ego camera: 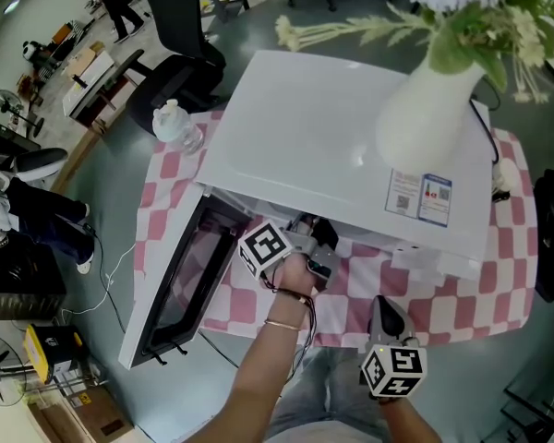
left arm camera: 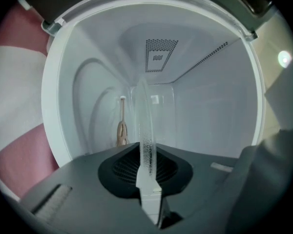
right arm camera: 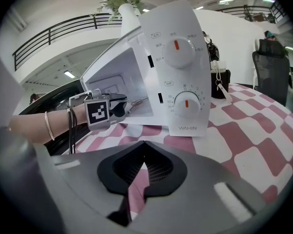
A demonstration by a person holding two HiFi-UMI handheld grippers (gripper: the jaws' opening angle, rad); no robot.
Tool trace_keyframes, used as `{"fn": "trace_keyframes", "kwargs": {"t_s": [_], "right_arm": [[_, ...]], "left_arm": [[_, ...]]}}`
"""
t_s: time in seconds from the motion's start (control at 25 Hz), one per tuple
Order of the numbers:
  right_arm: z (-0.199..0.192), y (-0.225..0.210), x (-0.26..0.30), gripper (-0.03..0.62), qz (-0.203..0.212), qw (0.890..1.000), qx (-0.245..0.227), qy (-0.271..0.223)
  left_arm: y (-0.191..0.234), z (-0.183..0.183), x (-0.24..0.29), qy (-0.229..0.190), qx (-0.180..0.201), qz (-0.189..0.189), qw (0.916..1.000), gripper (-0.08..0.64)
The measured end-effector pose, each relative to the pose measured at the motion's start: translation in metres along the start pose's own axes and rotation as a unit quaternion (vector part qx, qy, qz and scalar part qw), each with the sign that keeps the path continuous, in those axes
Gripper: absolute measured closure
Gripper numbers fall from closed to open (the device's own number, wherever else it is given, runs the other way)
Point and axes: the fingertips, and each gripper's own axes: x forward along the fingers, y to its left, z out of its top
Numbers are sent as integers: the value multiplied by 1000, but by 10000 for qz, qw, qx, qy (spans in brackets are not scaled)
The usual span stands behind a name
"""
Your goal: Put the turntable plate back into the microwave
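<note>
Left gripper (left arm camera: 147,182): jaws clamped on the rim of the clear glass turntable plate (left arm camera: 145,130), seen edge-on inside the cavity of the white microwave (ego camera: 332,146), whose door (ego camera: 180,284) is swung open. Right gripper (right arm camera: 139,177): jaws together, empty, above the pink-checked cloth (right arm camera: 244,130) in front.

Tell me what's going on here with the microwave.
A person is working two handheld grippers at a white microwave whose door stands open. The left gripper is inside the cavity, clamped on the rim of the clear glass turntable plate, which shows edge-on between its jaws. Whether the plate is seated yet cannot be told. The right gripper is shut and empty, held over the pink checked tablecloth out front.
</note>
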Motion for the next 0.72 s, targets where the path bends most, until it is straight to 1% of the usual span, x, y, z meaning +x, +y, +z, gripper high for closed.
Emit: {"fn": "trace_keyframes", "kwargs": {"t_s": [0.12,0.32,0.48,0.72], "right_arm": [[1,1,1,583,17,10000,3,0],[2,5,2,583,67,10000,-27,-18],[3,5,2,583,56,10000,-16,-13],[4,9,0,583,69,10000,-40,-48]], "left_arm": [[2,-2,-1,83,116,142,9998,540],[6,0,-3,111,77,310,9994,541],[8,-1,-4,174,146,514,9984,538],[12,0,-6,195,15,670,9976,534]]}}
